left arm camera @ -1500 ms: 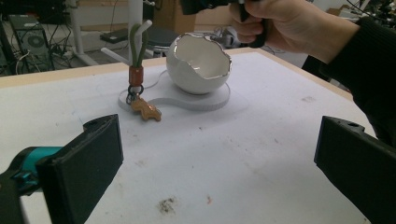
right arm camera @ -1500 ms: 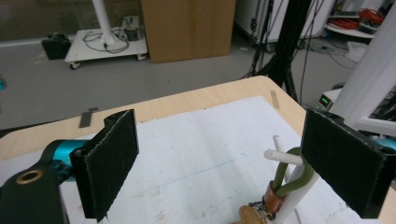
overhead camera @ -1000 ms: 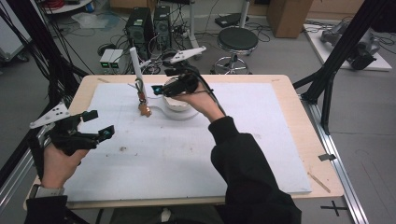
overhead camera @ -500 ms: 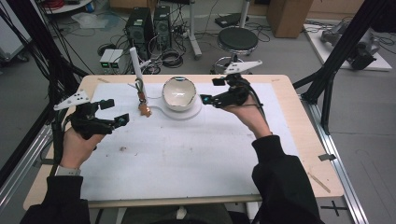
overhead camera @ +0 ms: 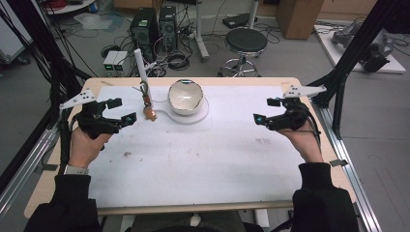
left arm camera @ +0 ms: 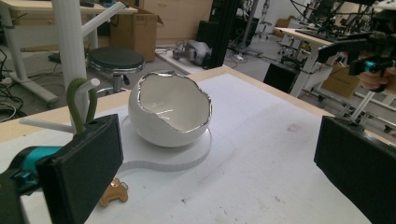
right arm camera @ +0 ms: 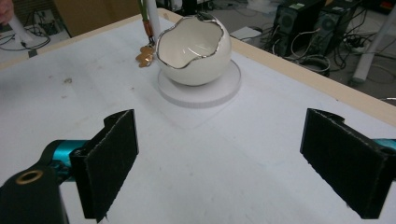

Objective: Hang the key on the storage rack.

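1. At left-centre of the high view, the left hand (overhead camera: 87,145) grips the left gripper (overhead camera: 121,111) level over the table (overhead camera: 203,164), forearm rising from the bottom edge; jaws spread wide, nothing between them.
2. At the right edge, the right hand (overhead camera: 302,140) holds the right gripper (overhead camera: 263,110) level, jaws pointing toward frame centre — parted and empty.
3. At upper centre the bowl (overhead camera: 185,96) sits on a white base (overhead camera: 196,116), well apart from both grippers.
4. Just left of the bowl, a brown charm (overhead camera: 150,114) hangs from a post (overhead camera: 142,67) — touching the table, as far as can be told.
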### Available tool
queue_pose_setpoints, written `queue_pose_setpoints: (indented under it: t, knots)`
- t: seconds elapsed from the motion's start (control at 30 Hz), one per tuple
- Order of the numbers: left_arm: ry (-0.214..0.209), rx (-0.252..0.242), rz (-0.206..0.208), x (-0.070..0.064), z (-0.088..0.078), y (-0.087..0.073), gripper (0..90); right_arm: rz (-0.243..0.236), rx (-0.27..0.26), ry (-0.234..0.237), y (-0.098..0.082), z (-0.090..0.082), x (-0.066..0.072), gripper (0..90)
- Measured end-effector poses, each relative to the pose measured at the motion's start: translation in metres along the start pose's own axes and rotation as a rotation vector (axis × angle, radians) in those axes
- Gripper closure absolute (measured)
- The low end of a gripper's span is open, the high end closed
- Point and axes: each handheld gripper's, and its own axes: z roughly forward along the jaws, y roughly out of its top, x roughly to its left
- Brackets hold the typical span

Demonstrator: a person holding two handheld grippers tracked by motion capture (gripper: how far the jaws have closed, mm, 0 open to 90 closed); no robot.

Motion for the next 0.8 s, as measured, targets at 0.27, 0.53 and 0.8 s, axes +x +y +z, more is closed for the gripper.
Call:
queue_pose_setpoints:
  t: [0.27, 0.53, 0.8]
  knots:
    - [0.01, 0.021, 0.009, -0.003, 0.004, -0.001, 1.7, 0.102, -0.098, -0.032, -0.035, -0.038, -0.011, 11.1]
    - [0.012, 0.028, 0.034, -0.01, 0.002, 0.002, 1.7, 0.176, -0.151, -0.063, -0.055, -0.066, -0.023, 11.1]
    - [0.025, 0.029, 0.035, -0.012, -0.005, 0.002, 1.7, 0.193, -0.167, -0.08, -0.06, -0.071, -0.029, 11.1]
